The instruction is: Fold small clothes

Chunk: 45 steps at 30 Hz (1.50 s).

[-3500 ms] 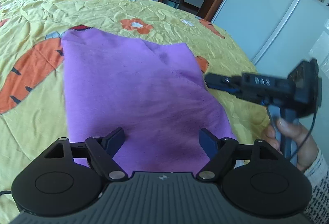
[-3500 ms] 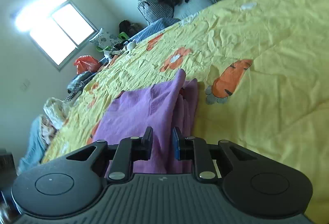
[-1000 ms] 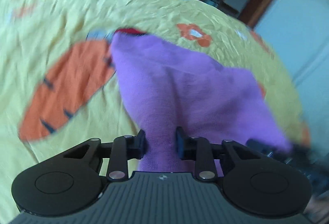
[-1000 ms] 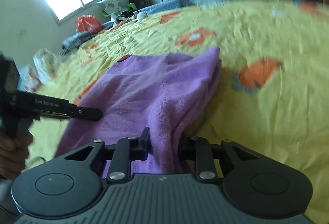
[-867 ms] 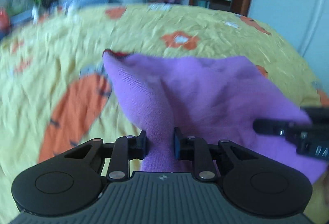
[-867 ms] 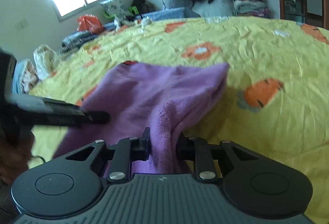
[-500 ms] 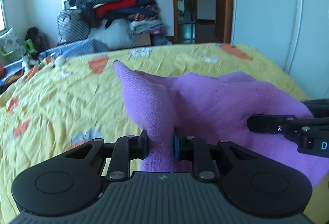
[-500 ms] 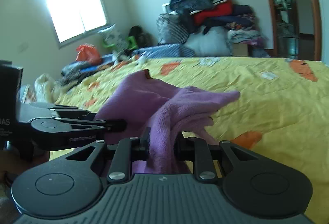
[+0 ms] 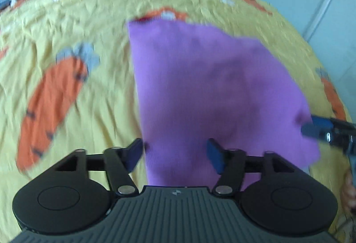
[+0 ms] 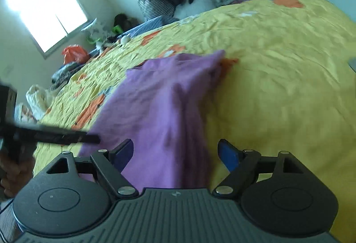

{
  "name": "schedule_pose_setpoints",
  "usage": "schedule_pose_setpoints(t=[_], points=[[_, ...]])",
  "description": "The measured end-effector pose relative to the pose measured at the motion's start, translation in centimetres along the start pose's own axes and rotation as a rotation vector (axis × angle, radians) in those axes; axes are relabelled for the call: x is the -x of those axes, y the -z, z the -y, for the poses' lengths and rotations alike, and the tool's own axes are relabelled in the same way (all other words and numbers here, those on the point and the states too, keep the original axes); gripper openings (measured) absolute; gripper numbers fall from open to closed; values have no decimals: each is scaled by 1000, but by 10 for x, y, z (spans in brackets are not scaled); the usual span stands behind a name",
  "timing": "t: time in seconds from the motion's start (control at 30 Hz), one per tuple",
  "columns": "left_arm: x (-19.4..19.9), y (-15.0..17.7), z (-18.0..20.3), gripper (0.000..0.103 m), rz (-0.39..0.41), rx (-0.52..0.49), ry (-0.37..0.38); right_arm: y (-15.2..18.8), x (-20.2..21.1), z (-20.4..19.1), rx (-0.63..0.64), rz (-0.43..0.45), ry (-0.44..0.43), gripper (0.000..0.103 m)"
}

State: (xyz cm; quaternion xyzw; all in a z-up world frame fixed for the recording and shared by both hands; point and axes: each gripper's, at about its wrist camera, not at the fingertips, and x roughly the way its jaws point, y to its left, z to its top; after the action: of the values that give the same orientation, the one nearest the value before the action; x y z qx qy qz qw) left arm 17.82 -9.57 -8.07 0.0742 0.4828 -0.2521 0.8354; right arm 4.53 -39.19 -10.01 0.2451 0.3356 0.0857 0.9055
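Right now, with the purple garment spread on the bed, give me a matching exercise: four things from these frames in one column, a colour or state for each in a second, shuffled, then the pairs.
Things
1. soft purple knit garment
2. left gripper
3. crumpled plastic bag by the window
4. wrinkled bedsheet with carrot prints

Colour or state
A. yellow
B. jaws opening, apart from the cloth
C. lying flat on the bed
D. red-orange

Pairs: 1-C, 2-B, 3-D, 4-A
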Motion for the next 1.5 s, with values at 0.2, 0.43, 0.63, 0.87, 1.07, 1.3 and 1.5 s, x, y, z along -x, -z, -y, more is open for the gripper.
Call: schedule_pose_setpoints(t=[0.2, 0.43, 0.63, 0.87, 1.07, 1.3, 1.5], points=[[-3, 13, -2, 32, -13, 131, 52, 11, -18, -11, 70, -21, -20, 20], [31, -6, 34, 10, 11, -2, -55, -2, 6, -16, -58, 42, -191, 14], [44, 13, 44, 14, -42, -109, -147, 17, 12, -20, 59, -78, -44, 21], [66, 31, 56, 81, 137, -88, -167, -39, 2, 52, -196, 84, -95, 58], [34, 28, 103, 86, 222, -139, -63, -88, -72, 86, -370, -29, -159, 61], [-11, 49, 104, 98, 169, -136, 1, -117, -84, 52, -192, 3, -89, 5], [-4, 49, 99, 99, 157, -106, 26, -125, -57, 8, 81, 49, 163, 10]])
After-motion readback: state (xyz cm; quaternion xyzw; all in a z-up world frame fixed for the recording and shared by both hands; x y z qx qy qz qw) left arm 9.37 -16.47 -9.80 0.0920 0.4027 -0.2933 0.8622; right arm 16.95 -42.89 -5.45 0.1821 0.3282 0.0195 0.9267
